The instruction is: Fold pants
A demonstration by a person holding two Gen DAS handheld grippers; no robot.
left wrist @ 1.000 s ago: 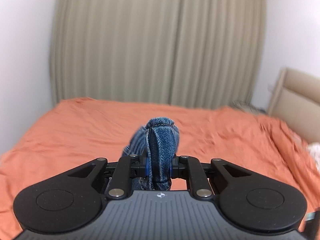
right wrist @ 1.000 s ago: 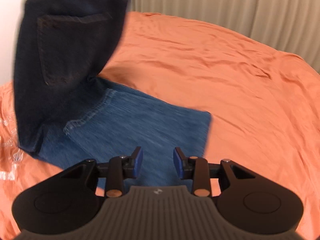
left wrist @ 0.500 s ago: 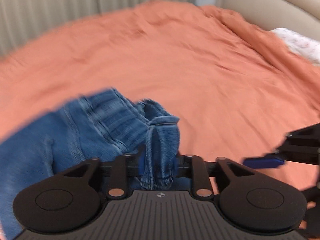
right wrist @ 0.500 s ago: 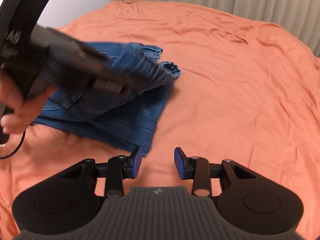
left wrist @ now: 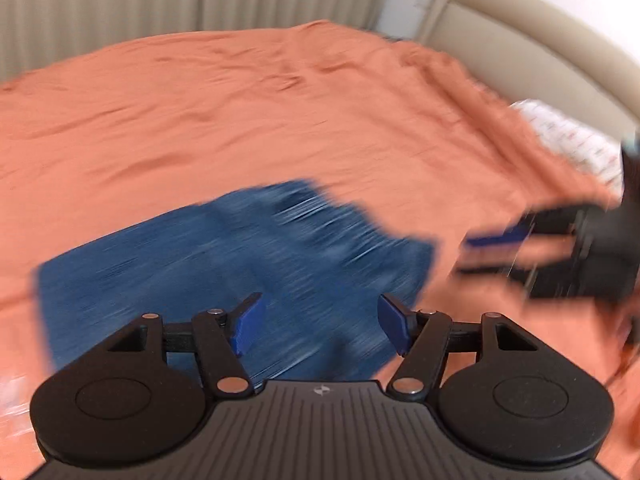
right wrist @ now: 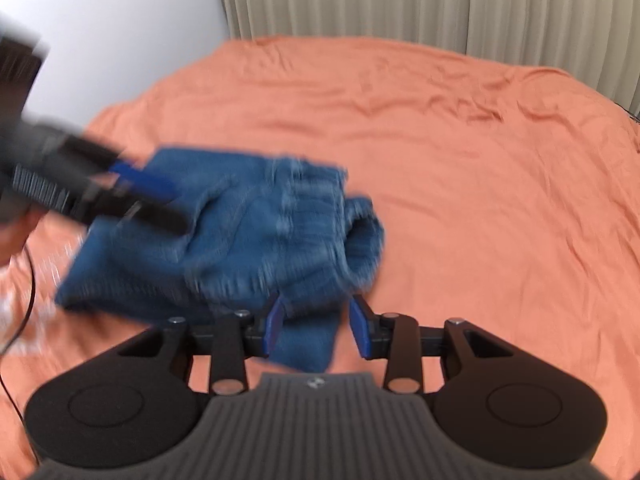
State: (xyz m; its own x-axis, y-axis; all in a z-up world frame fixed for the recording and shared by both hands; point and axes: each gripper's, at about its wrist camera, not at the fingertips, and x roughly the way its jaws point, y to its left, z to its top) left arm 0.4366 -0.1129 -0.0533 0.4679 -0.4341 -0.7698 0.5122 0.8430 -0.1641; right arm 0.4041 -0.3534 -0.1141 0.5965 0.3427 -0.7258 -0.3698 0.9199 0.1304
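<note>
The blue denim pants (left wrist: 240, 264) lie folded in a thick stack on the orange bed sheet (left wrist: 280, 112), blurred by motion. My left gripper (left wrist: 320, 326) is open and empty just above their near edge. In the right wrist view the pants (right wrist: 248, 240) show a bunched waistband on top. My right gripper (right wrist: 316, 330) is open, its blue pads either side of the stack's near corner. The left gripper (right wrist: 136, 196) reaches over the pants from the left. The right gripper (left wrist: 520, 248) appears at the right of the left wrist view.
A beige padded headboard (left wrist: 532, 40) and a white patterned pillow (left wrist: 568, 140) stand at the right. Beige curtains (right wrist: 420, 4) hang behind the bed. A white wall (right wrist: 100, 36) is at the left. A black cable (right wrist: 24, 320) trails off the left gripper.
My left gripper has let go of the waistband fold and opened, leaving the pants folded on the bed. My right gripper has moved closer to the stack's near corner.
</note>
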